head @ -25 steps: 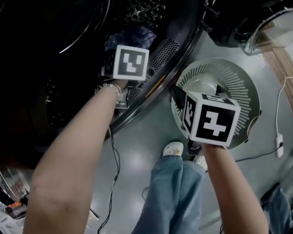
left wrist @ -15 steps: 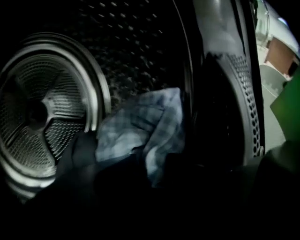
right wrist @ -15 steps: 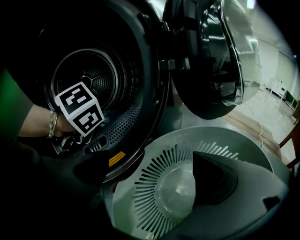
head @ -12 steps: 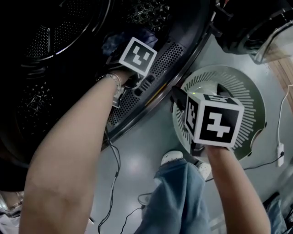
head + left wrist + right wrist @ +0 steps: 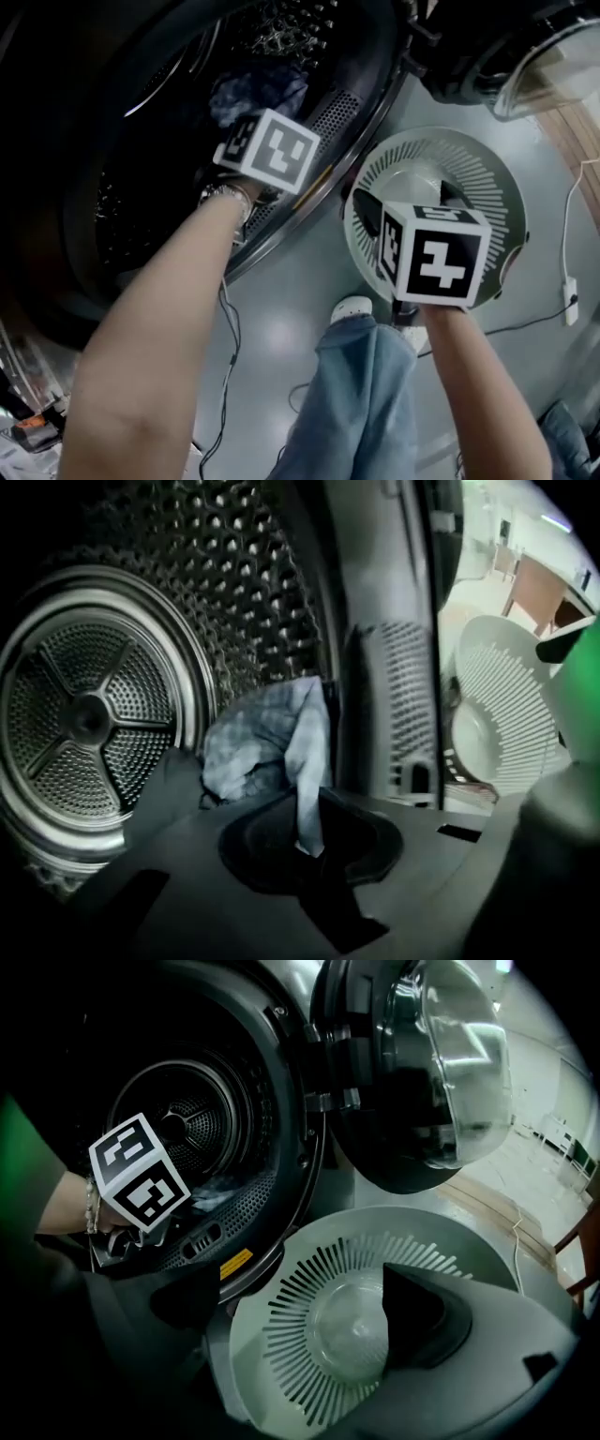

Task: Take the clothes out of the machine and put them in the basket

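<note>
A crumpled blue-grey cloth lies at the front of the machine's perforated drum; it also shows as the cloth in the head view. My left gripper reaches into the drum. Its jaws have just been closing and now pinch a hanging strip of that cloth. My right gripper hovers over the round pale-green slotted basket on the floor, open, with nothing between its jaws. The head view shows the same basket under the right gripper.
The machine's round glass door stands swung open at the upper right, above the basket. The person's jeans leg and white shoe are just in front of the basket. A cable trails across the grey floor.
The left gripper's marker cube has rolled and shifted slightly inside the drum mouth, next to the cloth. The right gripper has stayed over the basket.
</note>
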### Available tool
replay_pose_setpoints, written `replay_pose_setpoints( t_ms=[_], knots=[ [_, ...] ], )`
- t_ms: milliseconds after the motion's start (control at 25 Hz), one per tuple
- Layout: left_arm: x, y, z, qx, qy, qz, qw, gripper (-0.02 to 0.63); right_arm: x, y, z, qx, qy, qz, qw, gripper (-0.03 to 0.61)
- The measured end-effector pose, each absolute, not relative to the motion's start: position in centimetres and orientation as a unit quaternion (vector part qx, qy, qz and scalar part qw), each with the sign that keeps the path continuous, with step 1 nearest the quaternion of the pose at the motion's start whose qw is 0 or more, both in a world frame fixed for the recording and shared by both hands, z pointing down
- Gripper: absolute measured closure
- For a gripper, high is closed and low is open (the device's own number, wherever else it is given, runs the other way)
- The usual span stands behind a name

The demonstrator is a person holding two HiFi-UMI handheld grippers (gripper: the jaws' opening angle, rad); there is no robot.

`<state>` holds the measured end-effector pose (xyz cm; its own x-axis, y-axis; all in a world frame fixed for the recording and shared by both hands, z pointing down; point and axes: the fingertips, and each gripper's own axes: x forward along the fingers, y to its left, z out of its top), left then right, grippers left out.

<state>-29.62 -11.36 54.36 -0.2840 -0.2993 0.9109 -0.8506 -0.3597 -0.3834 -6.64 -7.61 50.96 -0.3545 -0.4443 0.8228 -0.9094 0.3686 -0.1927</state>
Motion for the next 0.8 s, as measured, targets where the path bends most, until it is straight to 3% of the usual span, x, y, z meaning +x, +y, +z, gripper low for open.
replay_pose_setpoints(
  t_ms=[320, 800],
  knots=[
    [-24.7, -8.4, 50.2, 0.579, -0.522, 0.585, 0.222, 0.569, -3.2, -3.6, 47.4, 0.447, -0.74, 0.35, 0.361, 0.055],
    [-19.2, -5.8, 44.2, 0.617, -0.551, 0.495, 0.266, 0.569, 3.8, -3.2, 43.0, 0.49, -0.705, 0.408, 0.31, 0.072]
  ],
)
